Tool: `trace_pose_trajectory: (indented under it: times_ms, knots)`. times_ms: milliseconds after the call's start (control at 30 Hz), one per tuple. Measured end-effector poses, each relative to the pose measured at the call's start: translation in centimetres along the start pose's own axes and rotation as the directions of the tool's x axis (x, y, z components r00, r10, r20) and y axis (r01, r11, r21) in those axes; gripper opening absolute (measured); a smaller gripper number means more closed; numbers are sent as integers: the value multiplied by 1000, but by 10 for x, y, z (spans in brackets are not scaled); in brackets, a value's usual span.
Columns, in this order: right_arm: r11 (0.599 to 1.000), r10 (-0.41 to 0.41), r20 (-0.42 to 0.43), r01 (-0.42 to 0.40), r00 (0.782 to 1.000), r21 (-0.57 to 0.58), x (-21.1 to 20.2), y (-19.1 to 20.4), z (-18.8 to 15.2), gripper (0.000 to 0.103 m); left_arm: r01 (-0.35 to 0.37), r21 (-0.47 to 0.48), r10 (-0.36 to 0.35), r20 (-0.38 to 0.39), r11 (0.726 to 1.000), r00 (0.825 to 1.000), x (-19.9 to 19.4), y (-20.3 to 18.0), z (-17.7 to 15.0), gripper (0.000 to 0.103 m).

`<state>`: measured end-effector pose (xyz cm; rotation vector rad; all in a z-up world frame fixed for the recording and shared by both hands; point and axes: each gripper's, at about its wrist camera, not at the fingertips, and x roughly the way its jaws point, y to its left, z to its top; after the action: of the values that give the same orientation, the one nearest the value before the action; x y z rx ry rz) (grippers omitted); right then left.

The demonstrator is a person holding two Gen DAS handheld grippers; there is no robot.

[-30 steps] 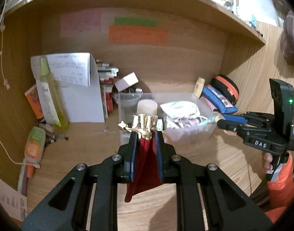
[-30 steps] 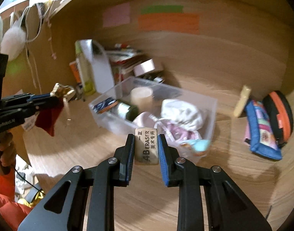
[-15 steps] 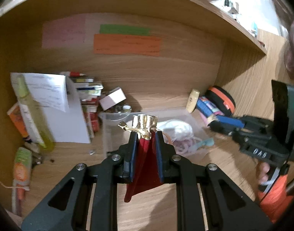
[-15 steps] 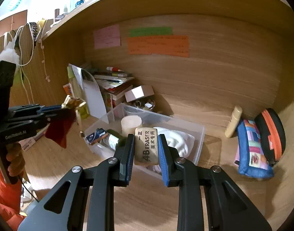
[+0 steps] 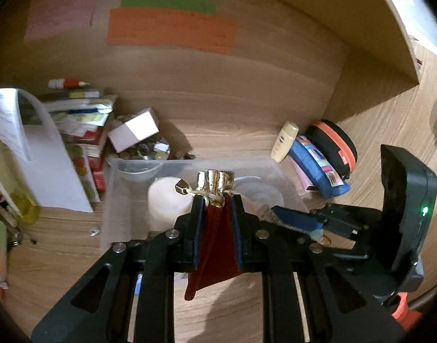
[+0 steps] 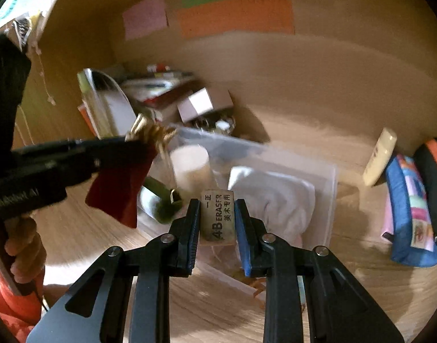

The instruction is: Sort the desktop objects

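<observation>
Both grippers have closed in on the clear plastic bin (image 5: 287,171) since half a second ago. The left gripper (image 5: 217,200) pinches a red pouch with gold trim (image 5: 215,245) over the bin's near edge, beside the white cylinder (image 5: 167,200). The right gripper (image 6: 218,214) clamps the 4B eraser (image 6: 218,217) above the bin's near edge, by the white cloth (image 6: 275,197).

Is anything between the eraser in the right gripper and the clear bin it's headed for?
Nothing visible blocks it. The right gripper holds the eraser above the open-topped clear bin. The left gripper, holding a red pouch, hangs off to the left.
</observation>
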<state>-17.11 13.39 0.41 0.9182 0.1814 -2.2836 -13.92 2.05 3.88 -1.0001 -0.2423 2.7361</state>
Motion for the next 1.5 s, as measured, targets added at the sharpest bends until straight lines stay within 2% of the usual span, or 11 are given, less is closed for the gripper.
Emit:
trace_pose_trajectory:
  times_ms: [300, 367, 433, 600, 900, 967, 1033, 1067, 1267, 1333, 1500]
  knots:
    - [999, -43, -37, 44, 998, 31, 9, -12, -7, 22, -13, 22, 15, -59, 1000, 998, 36, -12, -2, 20]
    - [998, -55, -32, 56, 998, 25, 8, -11, -8, 22, -22, 32, 24, -59, 999, 998, 39, -14, -3, 35]
    - [998, -68, -29, 69, 997, 13, 8, -8, -9, 22, -39, 34, 40, -41, 999, 998, 37, -13, -3, 57]
    - [995, -96, -24, 96, 995, -8, 7, -5, -11, 22, -61, 60, 61, 3, 996, 998, 27, -18, -1, 62]
    - [995, -102, -23, 102, 995, -11, 4, -4, -6, 23, -99, 58, 96, 47, 993, 994, 5, -20, 2, 81]
    - [994, -106, -23, 106, 994, -9, 2, -5, -5, 30, -116, 56, 112, 72, 992, 991, -5, -19, 2, 87]
    - [994, -112, -2, 112, 994, -3, -5, -5, -4, 52, -127, 54, 122, 92, 990, 988, -13, -18, 2, 92]
    - [993, -116, 11, 116, 993, -4, -8, -5, -4, 56, -131, 52, 125, 97, 990, 987, -14, -18, 2, 92]
    - [991, -131, 58, 132, 990, -16, -28, 1, -1, 60, -166, 60, 157, 131, 984, 979, -33, -15, 1, 92]
    - [990, -140, 67, 141, 988, -15, -33, 2, -2, 72, -176, 68, 165, 144, 982, 976, -39, -14, -1, 92]
    - [989, -147, 77, 146, 986, 13, -42, 3, -5, 75, -209, 69, 197, 153, 975, 968, -46, -10, -9, 93]
